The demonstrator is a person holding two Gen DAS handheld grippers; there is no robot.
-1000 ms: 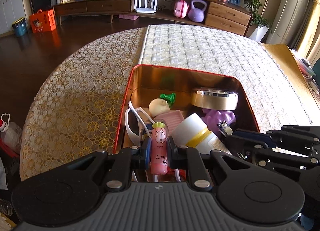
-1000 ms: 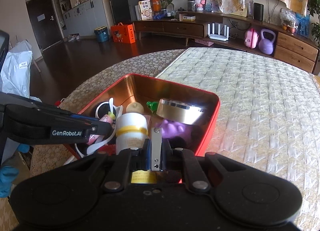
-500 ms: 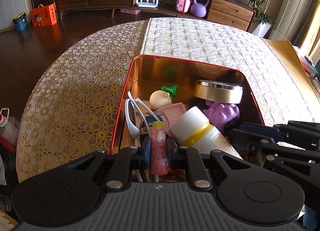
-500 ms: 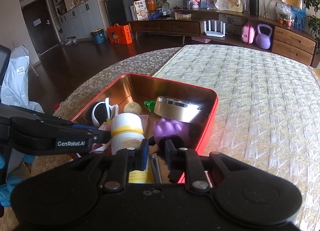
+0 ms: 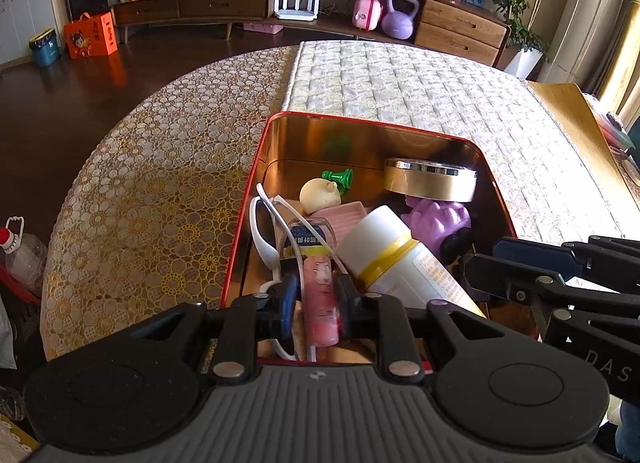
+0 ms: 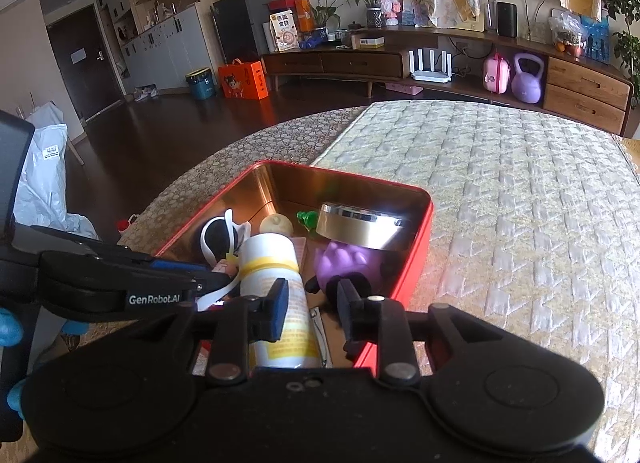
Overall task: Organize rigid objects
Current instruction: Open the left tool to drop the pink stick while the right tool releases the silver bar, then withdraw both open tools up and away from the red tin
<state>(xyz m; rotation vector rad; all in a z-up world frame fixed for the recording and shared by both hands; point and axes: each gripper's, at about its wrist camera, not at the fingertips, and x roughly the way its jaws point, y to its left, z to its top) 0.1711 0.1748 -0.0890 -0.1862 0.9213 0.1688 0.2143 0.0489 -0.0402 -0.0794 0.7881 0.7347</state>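
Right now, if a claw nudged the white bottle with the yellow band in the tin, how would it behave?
The white bottle is round and lies tilted on other items, so it would probably roll or slide. It looks like smooth, rigid plastic, likely slippery. The red tin wall should contain it.

Red tin (image 5: 494, 199) — crammed: pink tube (image 5: 320, 299), white bottle (image 5: 394, 259).

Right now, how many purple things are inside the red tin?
1. A purple toy lies at the right side of the red tin, under the round gold case and beside the white bottle. Others may be hidden beneath the pile.
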